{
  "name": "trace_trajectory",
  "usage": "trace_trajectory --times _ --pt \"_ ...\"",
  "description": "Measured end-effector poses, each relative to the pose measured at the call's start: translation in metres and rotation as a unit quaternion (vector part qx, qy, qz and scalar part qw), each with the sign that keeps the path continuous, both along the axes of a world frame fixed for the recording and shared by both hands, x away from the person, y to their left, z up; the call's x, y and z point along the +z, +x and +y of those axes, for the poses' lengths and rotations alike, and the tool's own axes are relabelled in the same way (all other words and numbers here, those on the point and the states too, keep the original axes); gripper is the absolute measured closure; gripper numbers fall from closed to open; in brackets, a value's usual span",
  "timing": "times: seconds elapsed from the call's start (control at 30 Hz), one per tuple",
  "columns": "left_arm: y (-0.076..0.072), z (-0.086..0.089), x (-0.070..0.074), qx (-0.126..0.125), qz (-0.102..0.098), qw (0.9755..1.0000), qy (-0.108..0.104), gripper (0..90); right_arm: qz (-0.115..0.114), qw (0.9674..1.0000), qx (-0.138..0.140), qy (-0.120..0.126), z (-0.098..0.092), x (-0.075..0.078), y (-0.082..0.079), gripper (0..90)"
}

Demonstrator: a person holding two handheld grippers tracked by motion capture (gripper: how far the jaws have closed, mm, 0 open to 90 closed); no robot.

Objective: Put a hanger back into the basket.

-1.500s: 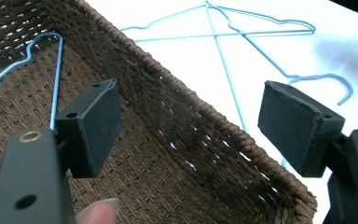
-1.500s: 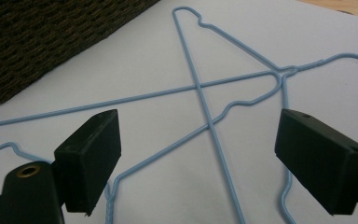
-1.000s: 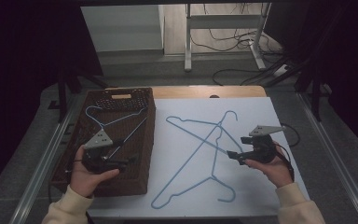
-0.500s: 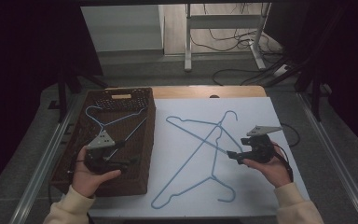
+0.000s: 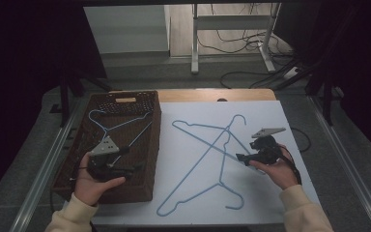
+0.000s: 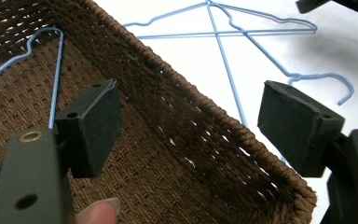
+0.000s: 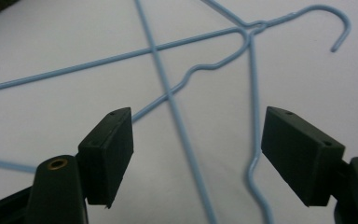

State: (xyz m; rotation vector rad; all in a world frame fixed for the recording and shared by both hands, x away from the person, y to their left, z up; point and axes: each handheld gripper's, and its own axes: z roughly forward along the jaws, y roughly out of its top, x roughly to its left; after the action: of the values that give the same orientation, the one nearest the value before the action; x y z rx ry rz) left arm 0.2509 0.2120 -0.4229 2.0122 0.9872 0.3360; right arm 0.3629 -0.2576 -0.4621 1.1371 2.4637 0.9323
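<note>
High view: your right gripper (image 5: 241, 157) hangs over the two crossed blue hangers (image 5: 207, 159) on the white sheet (image 5: 290, 193); its jaws have just been closing yet stand apart, pressing on nothing, wires passing beneath the gap; your left gripper (image 5: 137, 168) sits over the wicker basket (image 5: 140, 191), jaws wide and empty, beside a third hanger (image 5: 107, 128) lying inside.

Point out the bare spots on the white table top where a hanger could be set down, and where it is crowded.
Bare: the strip of white table top along the far right edge, and the near patch between the basket and the crossed blue hangers. Crowded: the middle, under those hangers, and by the right tongs. The basket already holds one hanger.
</note>
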Motion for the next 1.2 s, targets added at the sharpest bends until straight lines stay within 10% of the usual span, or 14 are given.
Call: trace_trajectory --times 0.43,1.2 --pt "0.001 -0.002 0.001 -0.008 -0.001 1.0000 -0.002 22.3 0.031 0.9979 -0.043 -0.037 0.004 -0.007 0.052 32.0" --pt "0.001 0.001 0.001 -0.006 -0.002 1.0000 -0.003 22.5 0.098 0.9856 -0.007 -0.138 0.029 -0.028 0.097 65.5"
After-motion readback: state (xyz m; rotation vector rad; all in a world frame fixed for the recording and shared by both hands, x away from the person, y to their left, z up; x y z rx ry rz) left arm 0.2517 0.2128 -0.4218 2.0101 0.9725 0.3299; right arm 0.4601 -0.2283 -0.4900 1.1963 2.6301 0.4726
